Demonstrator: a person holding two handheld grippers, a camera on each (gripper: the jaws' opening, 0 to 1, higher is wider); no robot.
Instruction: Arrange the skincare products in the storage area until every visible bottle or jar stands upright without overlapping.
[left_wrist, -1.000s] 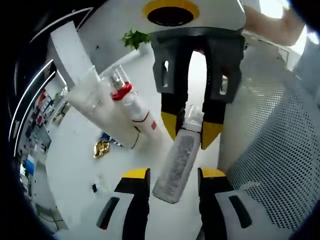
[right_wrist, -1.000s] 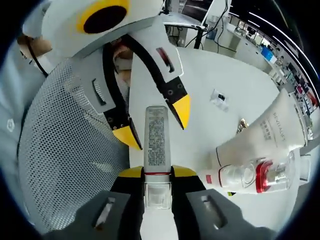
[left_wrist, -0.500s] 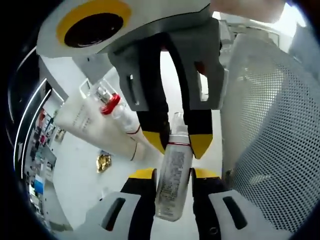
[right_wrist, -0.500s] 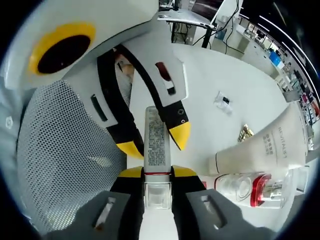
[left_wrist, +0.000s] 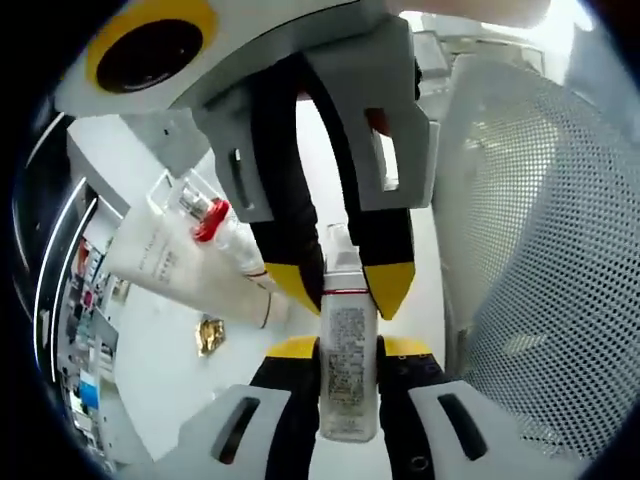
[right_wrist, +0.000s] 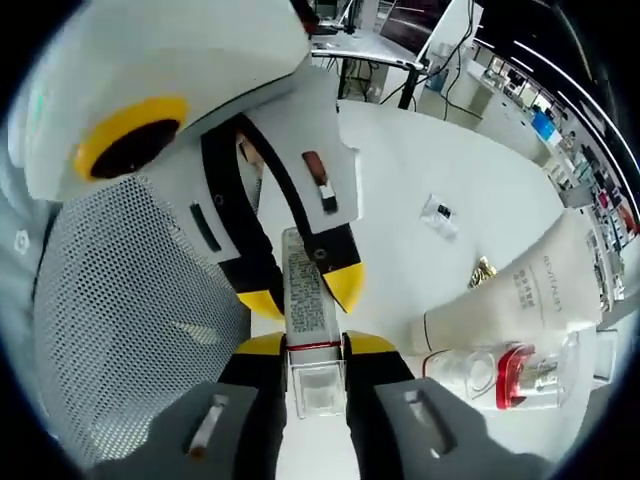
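Where a second ago the left gripper (left_wrist: 346, 346) stood apart from the slim bottle (left_wrist: 345, 372), both it and the right gripper (right_wrist: 310, 346) now clamp that bottle, one at each end. Beside them lie one white tube (right_wrist: 520, 297) and one red-collared bottle (right_wrist: 500, 375); a perforated basket (right_wrist: 120, 330) flanks them.

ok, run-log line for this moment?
right hand-held gripper: shut on bottle cap | left hand-held gripper: around bottle base | tube, spray bottle: lying flat
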